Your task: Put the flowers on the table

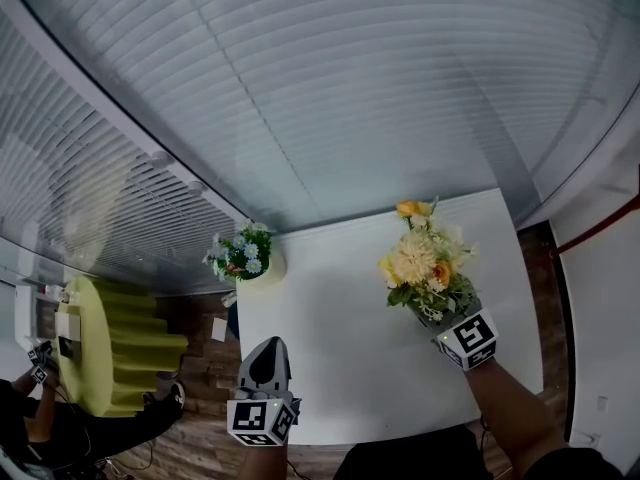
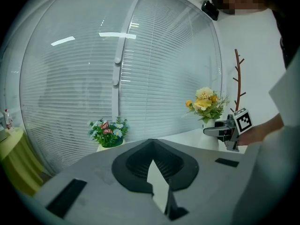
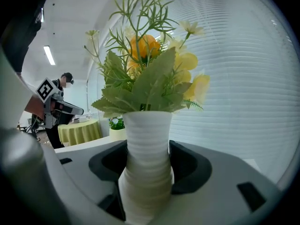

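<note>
A bouquet of yellow and orange flowers stands in a ribbed white vase. My right gripper is shut on the vase's lower body, over the right part of the white table. The bouquet and that gripper also show in the left gripper view; whether the vase base touches the table I cannot tell. A small pot of blue and pink flowers sits at the table's far left corner. My left gripper hovers at the near edge, shut with nothing in it.
Window blinds close off the far side beyond the table. A round table under a yellow-green cloth stands at the left, with a person beside it. A brown branch-shaped stand rises by the right wall.
</note>
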A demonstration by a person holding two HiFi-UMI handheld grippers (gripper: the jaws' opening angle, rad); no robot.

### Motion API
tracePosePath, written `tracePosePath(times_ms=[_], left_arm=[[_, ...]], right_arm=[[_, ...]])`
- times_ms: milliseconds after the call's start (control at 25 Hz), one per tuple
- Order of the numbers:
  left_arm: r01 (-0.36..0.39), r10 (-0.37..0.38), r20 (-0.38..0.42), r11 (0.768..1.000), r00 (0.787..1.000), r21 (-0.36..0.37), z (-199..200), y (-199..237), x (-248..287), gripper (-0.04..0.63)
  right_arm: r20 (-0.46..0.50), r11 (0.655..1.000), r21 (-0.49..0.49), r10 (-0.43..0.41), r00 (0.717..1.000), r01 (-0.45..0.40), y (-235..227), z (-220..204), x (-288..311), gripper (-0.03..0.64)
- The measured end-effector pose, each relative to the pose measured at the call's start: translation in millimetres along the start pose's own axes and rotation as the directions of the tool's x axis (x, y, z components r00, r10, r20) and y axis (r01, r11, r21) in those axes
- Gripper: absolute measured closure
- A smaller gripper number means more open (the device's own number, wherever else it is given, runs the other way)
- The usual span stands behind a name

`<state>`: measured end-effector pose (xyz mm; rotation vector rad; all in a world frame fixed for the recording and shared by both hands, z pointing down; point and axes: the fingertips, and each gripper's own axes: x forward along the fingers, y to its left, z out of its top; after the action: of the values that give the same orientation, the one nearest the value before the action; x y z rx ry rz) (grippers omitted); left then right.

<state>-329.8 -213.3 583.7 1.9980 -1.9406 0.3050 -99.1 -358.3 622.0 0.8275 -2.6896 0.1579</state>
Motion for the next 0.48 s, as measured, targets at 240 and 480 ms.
tracePosePath(times_ms=[240, 480], left_arm=[[0.022, -0.021, -0.027, 0.999, 0.999, 0.030, -11, -7, -5, 0.600], [0.039, -0.038, -0.008, 0.998, 0.999, 0.049, -9, -24, -25, 0.600]], right_arm=[[0.005, 1.000, -0.001, 0.006, 1.000, -0.006, 6, -5, 0, 0.336], [-0.003, 0.999, 0.037, 0.004, 1.000, -0.004, 14, -1, -29, 0.319]])
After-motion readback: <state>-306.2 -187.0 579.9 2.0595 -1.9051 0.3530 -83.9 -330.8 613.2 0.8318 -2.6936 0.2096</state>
